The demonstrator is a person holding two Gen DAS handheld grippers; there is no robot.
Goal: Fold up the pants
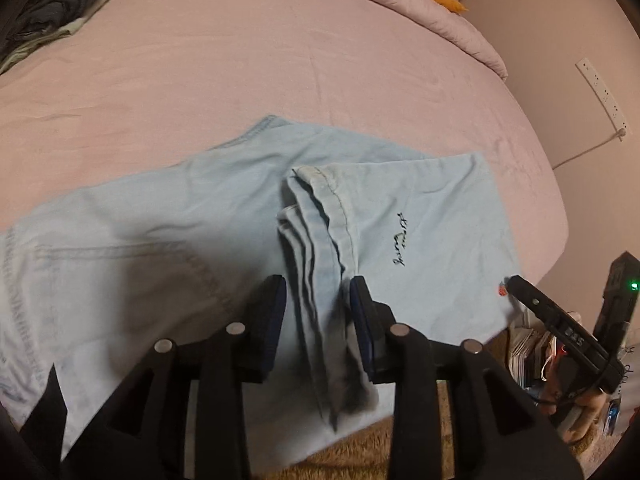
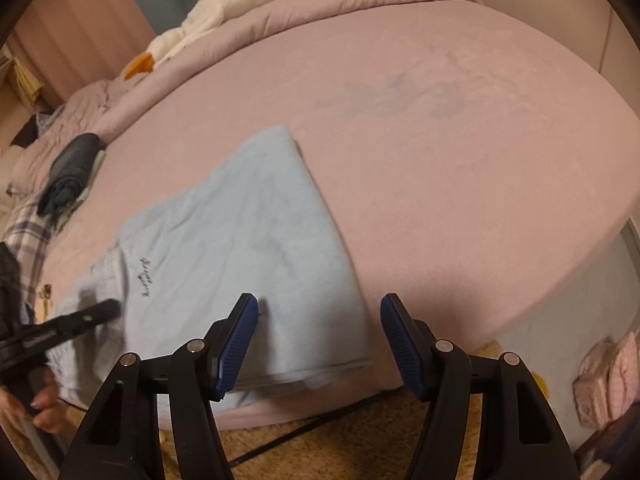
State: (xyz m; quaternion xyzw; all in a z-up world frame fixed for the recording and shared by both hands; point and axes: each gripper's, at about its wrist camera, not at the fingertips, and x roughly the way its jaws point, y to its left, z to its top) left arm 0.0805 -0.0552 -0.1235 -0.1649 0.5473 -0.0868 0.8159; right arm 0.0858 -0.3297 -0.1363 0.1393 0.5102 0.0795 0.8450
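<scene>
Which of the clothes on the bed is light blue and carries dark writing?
The light blue pants at the near edge of the bed, with dark script on the fabric. The dark grey garment lies farther back, bundled, without visible writing.
</scene>
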